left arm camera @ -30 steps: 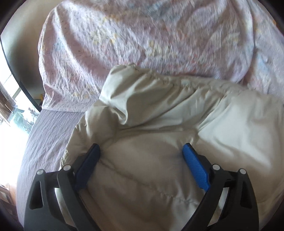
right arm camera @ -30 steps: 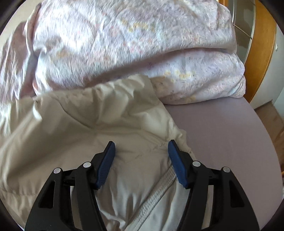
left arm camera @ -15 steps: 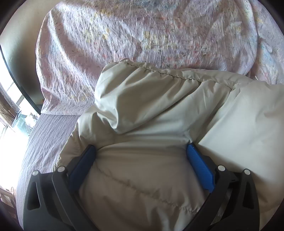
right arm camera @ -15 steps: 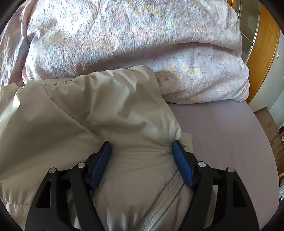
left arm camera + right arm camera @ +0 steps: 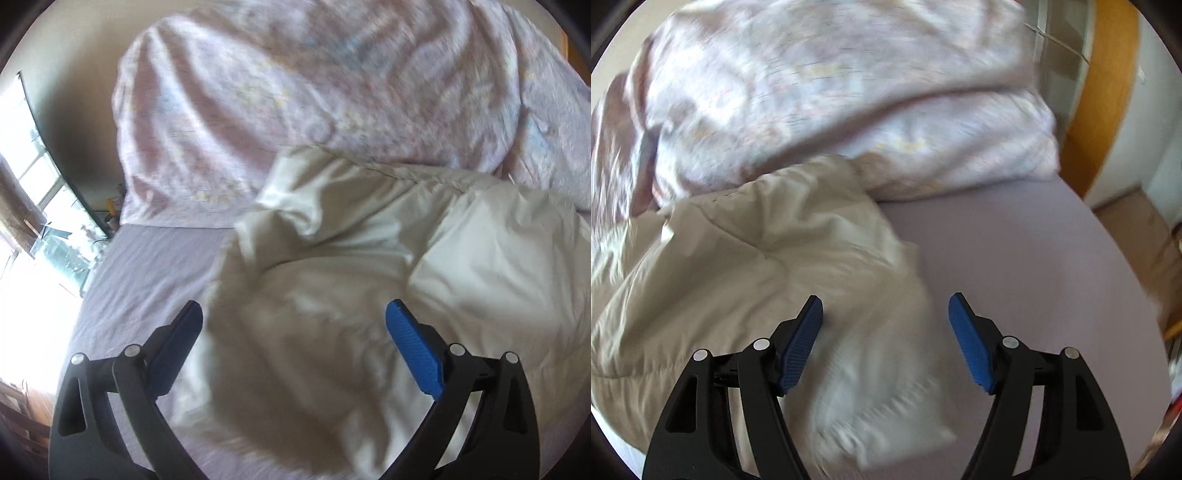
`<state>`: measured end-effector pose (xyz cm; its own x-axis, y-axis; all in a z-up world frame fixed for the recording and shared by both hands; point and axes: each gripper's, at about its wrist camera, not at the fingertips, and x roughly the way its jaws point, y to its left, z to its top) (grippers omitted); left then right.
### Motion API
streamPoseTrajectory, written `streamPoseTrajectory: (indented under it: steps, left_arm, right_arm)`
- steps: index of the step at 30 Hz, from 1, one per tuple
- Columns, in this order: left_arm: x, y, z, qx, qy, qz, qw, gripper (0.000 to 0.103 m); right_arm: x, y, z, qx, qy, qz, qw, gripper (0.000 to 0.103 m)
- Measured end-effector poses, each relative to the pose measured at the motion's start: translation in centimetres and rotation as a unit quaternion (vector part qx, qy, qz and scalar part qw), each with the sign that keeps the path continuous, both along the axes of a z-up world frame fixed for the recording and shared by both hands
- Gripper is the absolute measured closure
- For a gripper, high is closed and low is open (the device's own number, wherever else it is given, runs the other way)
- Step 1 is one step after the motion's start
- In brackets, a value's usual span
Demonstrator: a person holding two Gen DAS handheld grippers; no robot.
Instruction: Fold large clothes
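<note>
A beige padded jacket [image 5: 369, 258] lies bunched on the lilac bed sheet [image 5: 147, 266], its far edge against the floral duvet [image 5: 314, 92]. My left gripper [image 5: 293, 306] hovers open over the jacket's left part, and neither pad presses on the cloth. In the right wrist view the jacket [image 5: 757, 258] fills the left half, with its right edge and a pale zip strip under my right gripper [image 5: 885, 299]. That gripper stands open too, above the jacket's edge and the bare sheet [image 5: 1015, 240]. Both views are blurred by motion.
The heaped floral duvet [image 5: 831, 92] takes up the far side of the bed. A bright window [image 5: 29, 166] is at the left. A wooden frame [image 5: 1108, 92] and the floor [image 5: 1137, 221] lie beyond the bed's right edge.
Half a second ago both grippers' fingers were sunk into the jacket. Now both have drawn back and up off it, and more bare sheet shows beside the jacket in each view.
</note>
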<state>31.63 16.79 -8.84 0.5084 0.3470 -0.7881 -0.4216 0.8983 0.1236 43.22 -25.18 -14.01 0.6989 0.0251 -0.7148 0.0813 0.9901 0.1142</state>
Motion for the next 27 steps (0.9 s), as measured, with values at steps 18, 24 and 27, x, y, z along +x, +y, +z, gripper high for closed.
streamPoseTrajectory:
  steps: [18, 24, 27]
  left_arm:
    - [-4.1, 3.9, -3.3, -0.167, 0.017, 0.062, 0.9838, 0.038]
    - [-4.9, 2.6, -1.9, -0.161, -0.006, 0.058, 0.9852, 0.072]
    - [-6.1, 2.5, -0.8, -0.155, -0.013, 0.053, 0.9864, 0.074]
  right_arm:
    - [-1.9, -3.9, -3.8, 0.249, 0.116, -0.046, 0.961, 0.060]
    - [-3.6, -2.5, -2.2, 0.226, 0.106, -0.045, 0.967, 0.077]
    - [-5.1, -2.5, -2.0, 0.231, 0.108, -0.034, 0.966, 0.078]
